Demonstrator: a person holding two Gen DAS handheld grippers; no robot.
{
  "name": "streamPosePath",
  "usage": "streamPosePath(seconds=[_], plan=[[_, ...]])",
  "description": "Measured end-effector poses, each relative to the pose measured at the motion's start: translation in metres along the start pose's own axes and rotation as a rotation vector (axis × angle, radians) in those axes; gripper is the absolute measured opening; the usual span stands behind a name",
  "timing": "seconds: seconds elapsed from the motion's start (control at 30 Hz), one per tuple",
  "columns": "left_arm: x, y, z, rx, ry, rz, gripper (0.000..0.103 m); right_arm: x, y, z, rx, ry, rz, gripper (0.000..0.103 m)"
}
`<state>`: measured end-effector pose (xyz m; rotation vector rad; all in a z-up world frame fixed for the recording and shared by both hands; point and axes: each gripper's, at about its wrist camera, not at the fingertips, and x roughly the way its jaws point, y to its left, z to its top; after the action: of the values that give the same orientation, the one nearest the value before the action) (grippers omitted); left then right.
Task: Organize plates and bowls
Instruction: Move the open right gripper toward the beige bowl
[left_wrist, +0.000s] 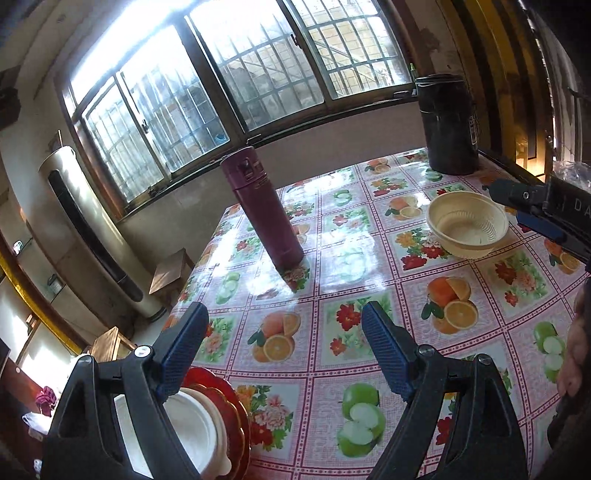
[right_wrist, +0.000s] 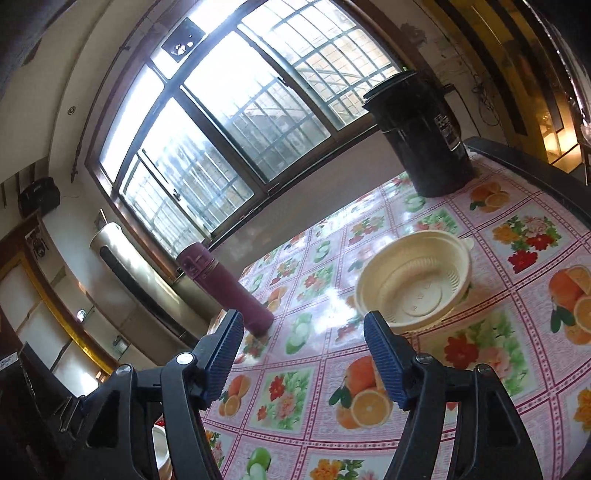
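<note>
One cream ribbed bowl (right_wrist: 413, 280), empty, upright on the fruit-print table (right_wrist: 303, 398), near a black canister (right_wrist: 424, 140). Red plates (left_wrist: 221, 402) under white dishes at the table's left edge. Left gripper (left_wrist: 286, 350) and right gripper (right_wrist: 303, 354): jaws apart, nothing between, angled downward over the table.

Harsh window (left_wrist: 229, 85) backlight (fisheye-warped edges)
</note>
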<state>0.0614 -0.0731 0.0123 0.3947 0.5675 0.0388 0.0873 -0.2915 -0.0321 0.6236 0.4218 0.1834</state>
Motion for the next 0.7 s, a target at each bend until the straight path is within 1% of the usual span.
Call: streamPosePath(seconds=[0.27,0.5,0.7], plan=[[0.004,-0.036,0.021,0.043,-0.005,-0.045,0.086,-0.017,-0.042,0.029,0.076,-0.078,-0.069,0.071],[0.005,-0.058,0.033,0.062,-0.012,-0.078,0.086,-0.017,-0.068,0.036,0.136,-0.097,-0.122,0.071],[0.004,-0.072,0.039,0.081,-0.017,-0.095,0.086,-0.018,-0.076,0.038,0.161,-0.099,-0.132,0.071]])
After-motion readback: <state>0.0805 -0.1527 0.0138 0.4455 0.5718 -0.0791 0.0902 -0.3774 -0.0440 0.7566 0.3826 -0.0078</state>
